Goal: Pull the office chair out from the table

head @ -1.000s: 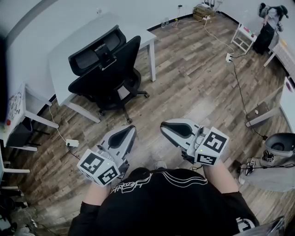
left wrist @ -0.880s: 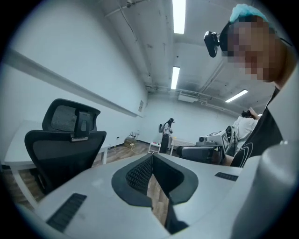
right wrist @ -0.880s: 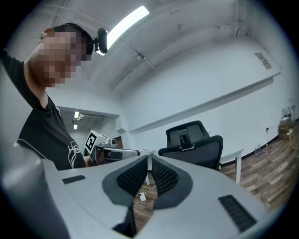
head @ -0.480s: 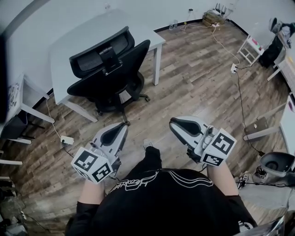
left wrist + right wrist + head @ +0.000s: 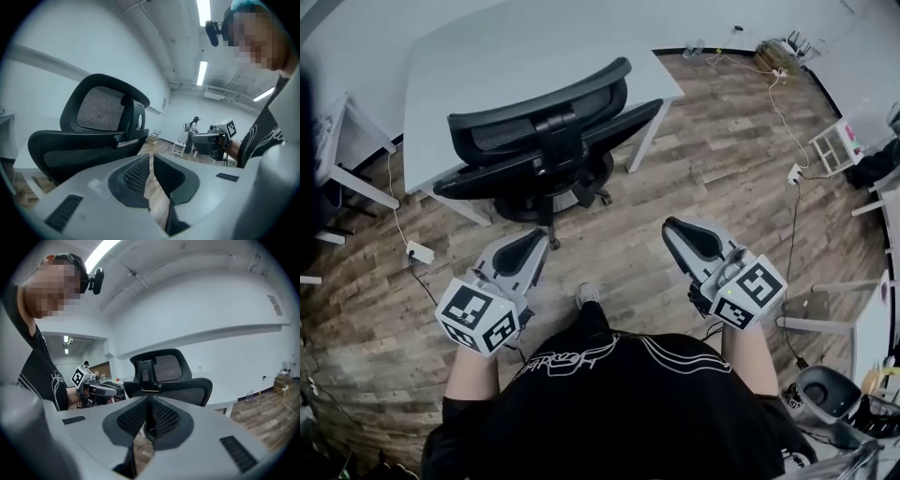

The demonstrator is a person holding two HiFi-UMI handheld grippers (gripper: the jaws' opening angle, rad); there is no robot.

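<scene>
the office chair (image 5: 546,155) sits tucked against the near edge of the pale worktop (image 5: 487,56), with its seat toward the worktop and its back toward the person. its wheeled base (image 5: 567,199) shows below on the plank floor (image 5: 703,159). it is well apart from both grippers.

the left gripper (image 5: 536,240) has its 2 jaws closed together with nothing between them. the right gripper (image 5: 672,228) is the same, jaws together and empty. both point toward the chair, 1 on each side of the person's body.

handling, as a judgement: the chair looks bulky and fairly heavy, but on castors over a hard floor it should roll with a steady pull and need no lifting. the mesh panels will give under pressure, so they make a poor grip. the stiff upper rim of the backrest (image 5: 534,117) or the dark centre bracket (image 5: 558,127) looks firmer. smooth plastic could slip in narrow jaws, so a bite well over the rim seems wise, and the jaws must open first.

the backrest's long axis runs across the head view, left to right, rising slightly to the right. the chair faces away, into the worktop, so a pull straight back toward the person should draw it out.
</scene>
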